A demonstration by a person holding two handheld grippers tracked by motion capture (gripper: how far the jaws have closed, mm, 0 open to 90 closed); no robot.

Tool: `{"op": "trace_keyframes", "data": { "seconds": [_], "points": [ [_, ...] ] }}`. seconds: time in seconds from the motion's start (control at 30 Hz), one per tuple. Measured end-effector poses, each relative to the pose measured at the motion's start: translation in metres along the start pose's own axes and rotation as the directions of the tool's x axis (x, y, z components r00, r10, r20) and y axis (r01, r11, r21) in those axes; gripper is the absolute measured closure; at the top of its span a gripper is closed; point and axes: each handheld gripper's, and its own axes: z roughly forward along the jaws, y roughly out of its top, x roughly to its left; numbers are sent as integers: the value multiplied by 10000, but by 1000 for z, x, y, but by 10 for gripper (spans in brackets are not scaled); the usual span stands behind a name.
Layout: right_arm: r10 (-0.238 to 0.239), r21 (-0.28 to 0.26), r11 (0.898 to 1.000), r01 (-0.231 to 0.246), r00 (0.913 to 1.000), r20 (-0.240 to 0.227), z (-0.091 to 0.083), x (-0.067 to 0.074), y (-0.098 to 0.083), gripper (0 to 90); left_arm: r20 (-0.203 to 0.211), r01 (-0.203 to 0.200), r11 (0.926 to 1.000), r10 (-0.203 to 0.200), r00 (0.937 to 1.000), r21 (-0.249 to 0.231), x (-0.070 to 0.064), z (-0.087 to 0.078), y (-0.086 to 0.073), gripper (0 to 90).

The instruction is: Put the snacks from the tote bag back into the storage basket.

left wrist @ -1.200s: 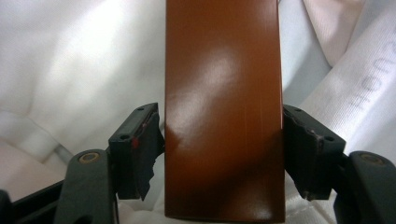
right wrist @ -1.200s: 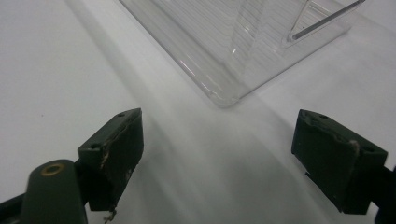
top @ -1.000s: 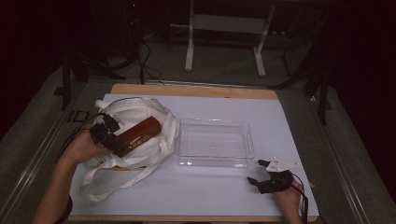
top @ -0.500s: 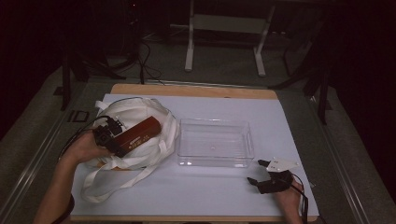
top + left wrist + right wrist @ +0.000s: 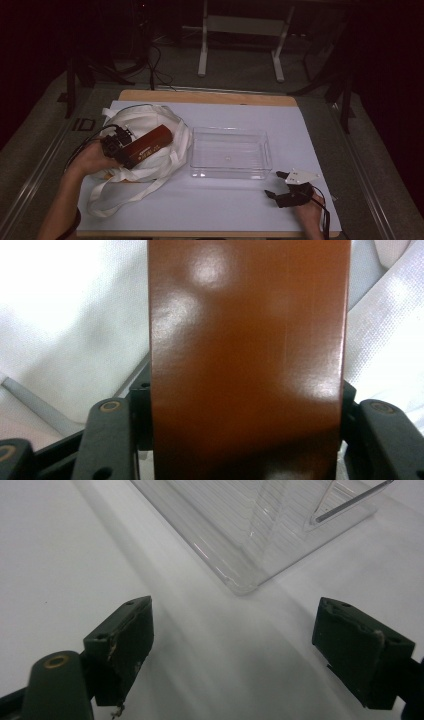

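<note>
— Hand-held gripper on my left (image 5: 131,150)?
— Clamped on the brown box (image 5: 150,144), over the white bag (image 5: 150,122).
— Right one (image 5: 277,185)?
— Jaws spread, resting near the clear tray (image 5: 230,172) on the worktop (image 5: 210,205).

a left hand (image 5: 92,159) holds the left gripper (image 5: 131,152) clamped on a brown box (image 5: 150,145) above a white cloth bag (image 5: 145,125) on the white table (image 5: 310,130). a clear tray (image 5: 230,172) sits mid-table. the right gripper (image 5: 279,186) rests near the tray's front right corner, jaws spread apart.
</note>
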Motion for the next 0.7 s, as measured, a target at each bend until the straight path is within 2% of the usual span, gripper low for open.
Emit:
{"op": "trace_keyframes", "data": {
  "seconds": [0.3, 0.47, 0.7],
  "points": [
    [-35, -8, 10000, 35, 10000, 13, 0, 0, 0, 169, -19, -130, 9994, 130, 9999, -321, -1, -3, -3, 434],
    [-77, -13, 10000, 77, 10000, 27, 0, 0, 0, 169, -167, -338, 9985, 331, 9993, -433, -2, -5, -3, 439],
    [-88, -13, 10000, 88, 10000, 29, 0, 0, 0, 169, -179, -325, 9959, 311, 9994, -846, -2, -11, -5, 440]
  ]
}}
